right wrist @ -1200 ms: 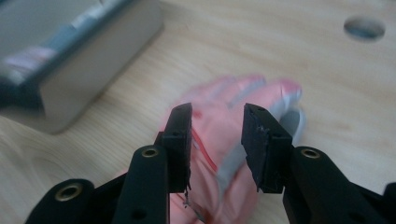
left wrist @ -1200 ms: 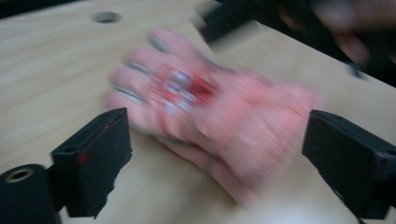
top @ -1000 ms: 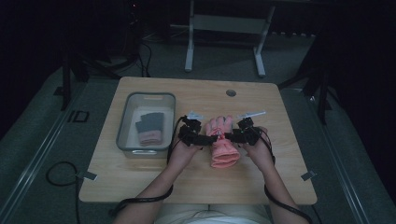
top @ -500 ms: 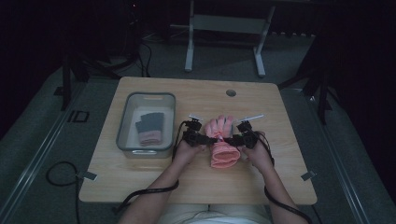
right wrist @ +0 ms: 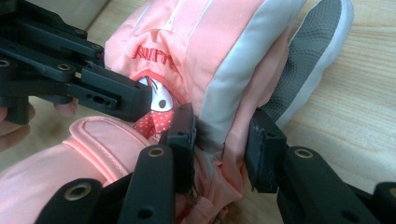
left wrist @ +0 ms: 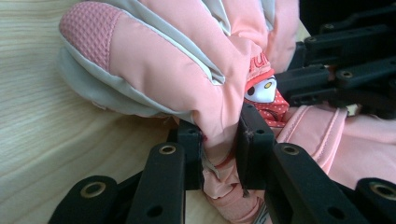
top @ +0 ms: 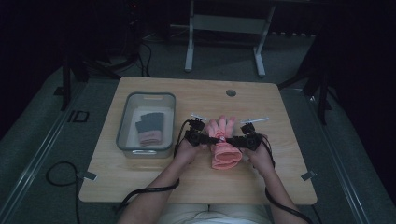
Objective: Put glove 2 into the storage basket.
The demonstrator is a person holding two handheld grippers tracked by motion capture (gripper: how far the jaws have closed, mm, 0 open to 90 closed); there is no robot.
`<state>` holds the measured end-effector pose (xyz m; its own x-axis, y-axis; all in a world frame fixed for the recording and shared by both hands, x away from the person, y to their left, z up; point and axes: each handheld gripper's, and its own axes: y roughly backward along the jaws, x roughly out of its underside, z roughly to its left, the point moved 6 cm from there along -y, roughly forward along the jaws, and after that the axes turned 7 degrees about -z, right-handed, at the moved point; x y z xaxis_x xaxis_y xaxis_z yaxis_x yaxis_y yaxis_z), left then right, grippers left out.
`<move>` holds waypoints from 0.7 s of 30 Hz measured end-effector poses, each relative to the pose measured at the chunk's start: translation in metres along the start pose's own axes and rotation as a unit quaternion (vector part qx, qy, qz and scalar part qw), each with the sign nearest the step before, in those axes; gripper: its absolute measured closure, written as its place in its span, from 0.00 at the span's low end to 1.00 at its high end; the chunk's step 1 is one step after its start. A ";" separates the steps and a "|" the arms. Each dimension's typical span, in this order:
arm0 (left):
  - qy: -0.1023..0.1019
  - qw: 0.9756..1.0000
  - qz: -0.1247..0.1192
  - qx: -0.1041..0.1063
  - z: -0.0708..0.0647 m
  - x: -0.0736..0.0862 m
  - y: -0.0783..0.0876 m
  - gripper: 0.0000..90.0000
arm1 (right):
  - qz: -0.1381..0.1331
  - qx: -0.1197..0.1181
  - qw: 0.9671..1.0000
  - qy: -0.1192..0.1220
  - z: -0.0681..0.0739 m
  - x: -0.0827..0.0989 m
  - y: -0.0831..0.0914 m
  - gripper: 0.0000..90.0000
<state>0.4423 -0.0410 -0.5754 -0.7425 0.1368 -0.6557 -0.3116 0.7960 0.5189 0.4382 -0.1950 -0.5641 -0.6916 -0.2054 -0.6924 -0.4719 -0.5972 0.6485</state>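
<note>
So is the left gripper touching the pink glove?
Touching. The left gripper view shows the left gripper pinching a fold of the pink glove.

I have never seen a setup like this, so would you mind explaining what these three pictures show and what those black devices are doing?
A person sits at a wooden table and holds a hand-operated tool with two black jaws in each hand. The high view looks down from above. The other two come from small cameras riding on each tool, looking along its jaws. The left gripper is clamped on a fold of a pink glove. The right gripper has its jaws around the glove's other edge and has just been closing; whether its pads press yet I cannot tell. To the left stands a grey bin with another pair of gloves, dark and pink, inside.
</note>
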 end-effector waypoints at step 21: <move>-0.072 0.996 -0.047 -0.024 -0.030 -0.054 0.081 0.83 | -0.080 -0.012 0.995 0.051 0.051 -0.062 0.034 0.76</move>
<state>0.4396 -0.0020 -0.4816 -0.6176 0.1491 -0.7722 -0.4057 0.7807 0.4753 0.4365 -0.1630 -0.4827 -0.5496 -0.1830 -0.8151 -0.5571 -0.6468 0.5208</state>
